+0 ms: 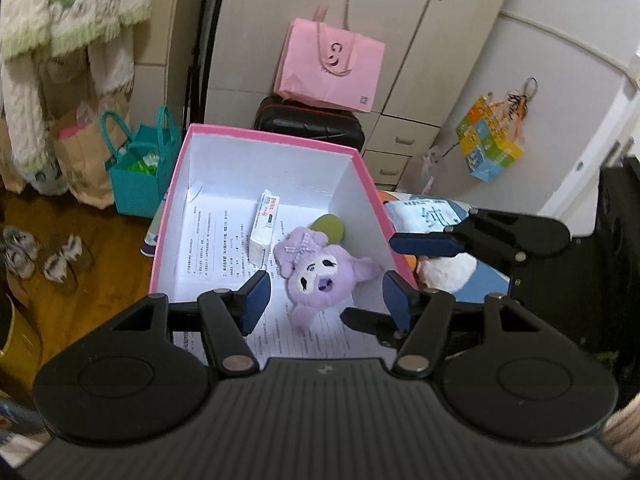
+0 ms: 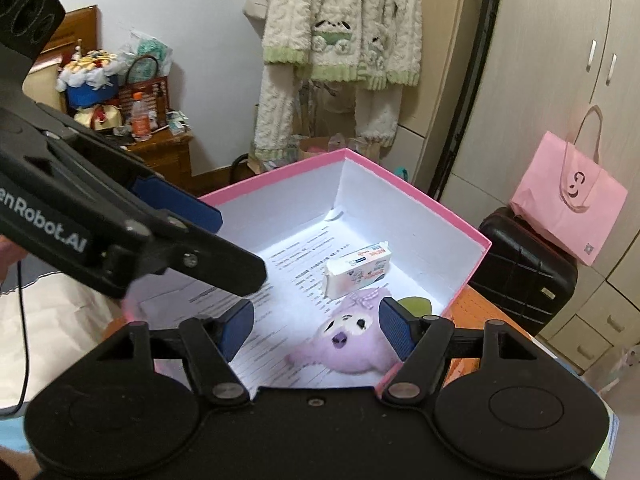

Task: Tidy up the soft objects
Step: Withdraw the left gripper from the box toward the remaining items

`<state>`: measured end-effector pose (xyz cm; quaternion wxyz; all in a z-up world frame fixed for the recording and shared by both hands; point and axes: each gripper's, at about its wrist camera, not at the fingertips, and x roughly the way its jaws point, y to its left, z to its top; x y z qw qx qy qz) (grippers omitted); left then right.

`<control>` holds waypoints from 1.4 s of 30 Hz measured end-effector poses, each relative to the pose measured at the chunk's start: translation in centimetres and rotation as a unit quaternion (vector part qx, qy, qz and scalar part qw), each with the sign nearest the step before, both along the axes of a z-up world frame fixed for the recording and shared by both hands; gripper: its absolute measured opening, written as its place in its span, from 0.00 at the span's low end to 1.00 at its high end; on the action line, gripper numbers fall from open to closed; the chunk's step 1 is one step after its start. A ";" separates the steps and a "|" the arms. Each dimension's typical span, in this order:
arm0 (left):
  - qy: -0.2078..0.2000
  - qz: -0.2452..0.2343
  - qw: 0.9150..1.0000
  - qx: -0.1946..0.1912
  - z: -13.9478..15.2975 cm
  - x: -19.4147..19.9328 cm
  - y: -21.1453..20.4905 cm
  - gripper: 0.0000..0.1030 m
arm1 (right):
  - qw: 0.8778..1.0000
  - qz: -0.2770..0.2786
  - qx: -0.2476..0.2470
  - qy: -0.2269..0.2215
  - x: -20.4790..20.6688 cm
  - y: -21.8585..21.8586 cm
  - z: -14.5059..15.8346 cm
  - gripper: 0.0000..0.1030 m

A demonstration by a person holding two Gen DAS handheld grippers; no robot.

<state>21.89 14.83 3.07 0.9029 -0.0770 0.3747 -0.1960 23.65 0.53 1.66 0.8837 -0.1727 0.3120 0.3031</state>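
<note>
Big pink cardboard box w/ white inside (image 1: 276, 168) – printed paper sheets (image 1: 212, 248) line its floor. In it: purple plush toy w/ bow (image 1: 320, 272) by a small white tissue pack (image 1: 264, 228). Left gripper (image 1: 326, 300) & right gripper (image 2: 316, 330) – both jaws apart, holding nothing, above the plush.

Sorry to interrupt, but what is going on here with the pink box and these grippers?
A person is sorting soft things into the pink box. A purple plush toy and a tissue pack lie inside on printed paper. The left hand-held gripper and right hand-held gripper hover above the box, both open and holding nothing.
</note>
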 end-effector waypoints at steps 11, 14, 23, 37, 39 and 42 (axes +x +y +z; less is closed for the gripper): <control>-0.026 -0.051 0.998 0.012 3.7 -5.1 -1.4 0.61 | 0.999 0.021 0.034 0.013 -3.9 -4.0 3.2 0.72; -0.037 -0.060 0.997 0.023 4.2 -6.3 -2.1 0.61 | 0.998 0.014 0.053 0.015 -5.1 -6.4 4.0 0.72; -0.036 -0.103 0.993 0.046 3.7 -8.2 -6.0 0.61 | 0.992 -0.053 0.111 0.012 -6.7 -14.9 4.6 0.73; -0.018 -0.177 0.981 0.076 1.3 -8.9 -13.7 0.61 | 0.986 -0.093 0.135 0.032 -7.8 -20.7 1.2 0.73; -0.013 -0.181 0.980 0.082 0.8 -8.8 -14.7 0.61 | 0.985 -0.095 0.138 0.036 -7.6 -21.4 0.7 0.73; -0.007 -0.184 0.979 0.090 0.0 -8.4 -16.0 0.61 | 0.985 -0.097 0.140 0.041 -7.4 -22.4 -0.1 0.73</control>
